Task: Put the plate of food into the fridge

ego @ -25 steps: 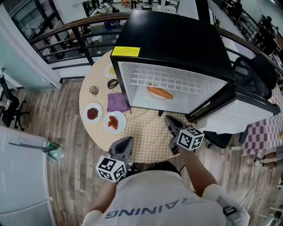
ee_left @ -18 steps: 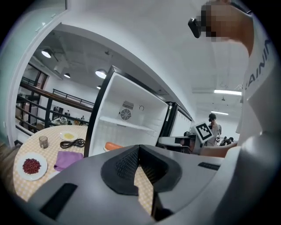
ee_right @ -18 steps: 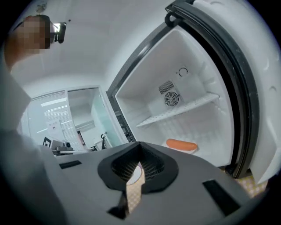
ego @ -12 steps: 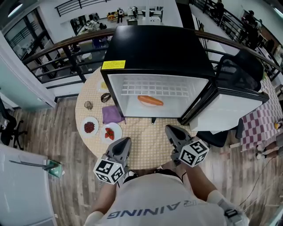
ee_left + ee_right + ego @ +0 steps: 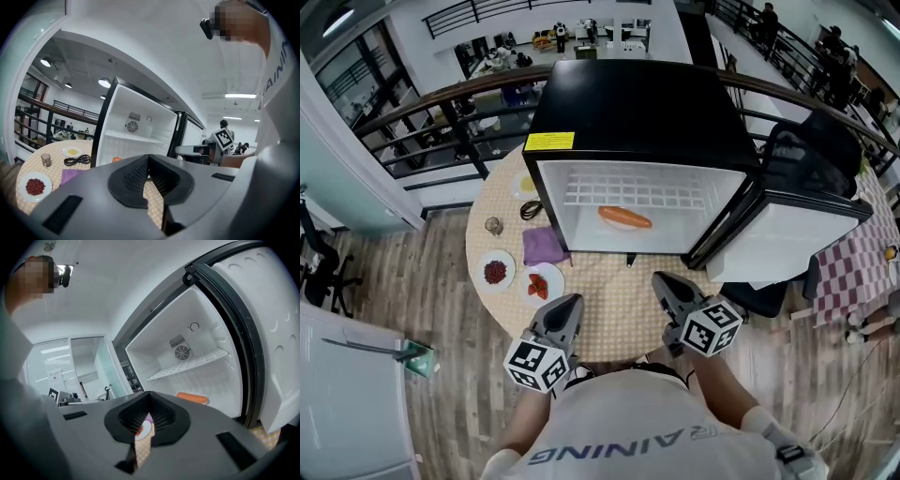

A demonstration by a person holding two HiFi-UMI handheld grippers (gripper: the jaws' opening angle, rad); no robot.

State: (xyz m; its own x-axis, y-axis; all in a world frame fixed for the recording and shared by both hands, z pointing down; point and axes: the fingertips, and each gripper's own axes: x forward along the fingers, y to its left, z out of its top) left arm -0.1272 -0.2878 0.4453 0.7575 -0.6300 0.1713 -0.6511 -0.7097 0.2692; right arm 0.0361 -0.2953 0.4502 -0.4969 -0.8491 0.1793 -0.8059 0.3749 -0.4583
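A white plate of red cut fruit sits on the round table, left of the fridge opening. A plate of small red berries lies beside it. The black fridge stands open, its door swung to the right, and an orange sausage-like item lies on its floor. My left gripper hovers shut and empty at the table's near edge. My right gripper is shut and empty too, pointing at the fridge opening.
A purple cloth, a glass, a coiled black cable and a small yellowish plate lie on the table's left side. A black chair stands behind the open door. A railing runs behind the table.
The head view has shifted a little, so the fridge and table sit slightly differently in the picture. Both grippers stay shut and empty near the table's front edge.
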